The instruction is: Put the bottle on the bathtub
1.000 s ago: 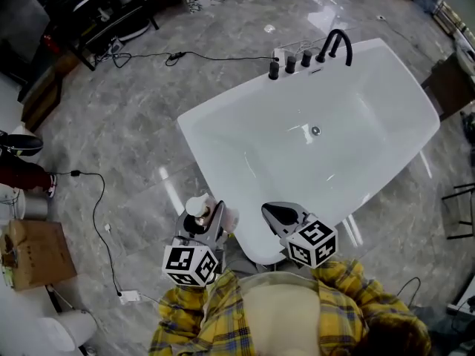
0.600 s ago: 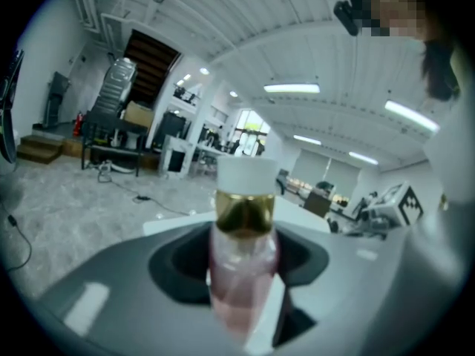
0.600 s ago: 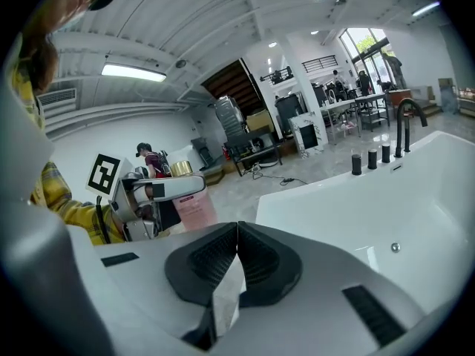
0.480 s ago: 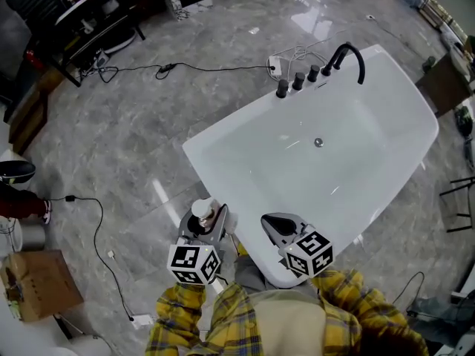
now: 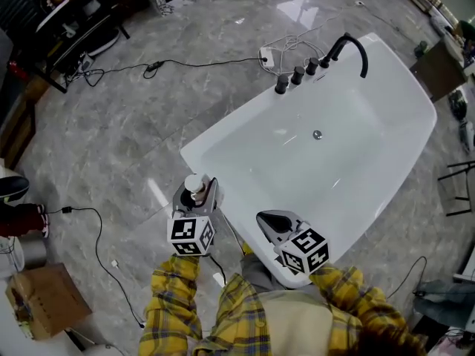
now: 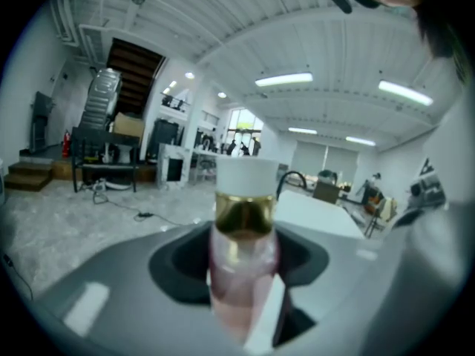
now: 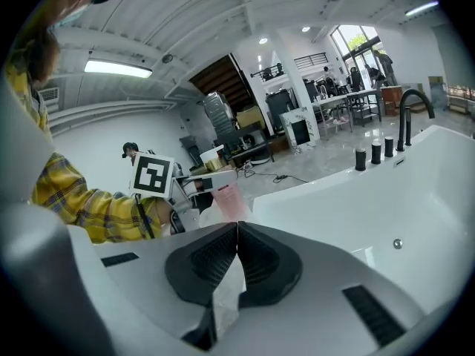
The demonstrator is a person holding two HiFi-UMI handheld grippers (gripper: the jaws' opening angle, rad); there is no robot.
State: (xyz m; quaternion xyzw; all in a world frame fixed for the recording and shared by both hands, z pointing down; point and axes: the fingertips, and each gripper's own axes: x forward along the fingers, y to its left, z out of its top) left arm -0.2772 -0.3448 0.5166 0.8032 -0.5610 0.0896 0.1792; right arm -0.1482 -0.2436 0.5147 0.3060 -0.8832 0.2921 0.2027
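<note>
The left gripper [image 5: 199, 193] is squeezed shut on a small see-through pink bottle with a gold band and a white cap [image 5: 194, 185]. In the left gripper view the bottle [image 6: 243, 243] stands straight up between the two jaws, cap on top. It is up in the air, just beside the near left edge of the big white bathtub [image 5: 252, 162]. It is not on the tub yet.

The right gripper [image 5: 276, 219] is to the right of the left one, over the near rim of the tub. In the right gripper view its two dark jaws [image 7: 236, 247] are pressed together and nothing is held between them. That view also shows the pink bottle [image 7: 228, 199] to the left, in the other gripper.

At the far end of the tub there is a curved black tap [image 5: 350, 44] with three short black knobs [image 5: 297, 76] next to it. A little round silver drain [image 5: 317, 134] sits in the bottom of the tub.

The shiny grey stone floor [image 5: 111, 139] is all around. A thin black cable [image 5: 96, 225] runs across it on the left, and a brown cardboard box [image 5: 41, 302] sits at the near left. The person wears yellow checked sleeves [image 5: 174, 302].
</note>
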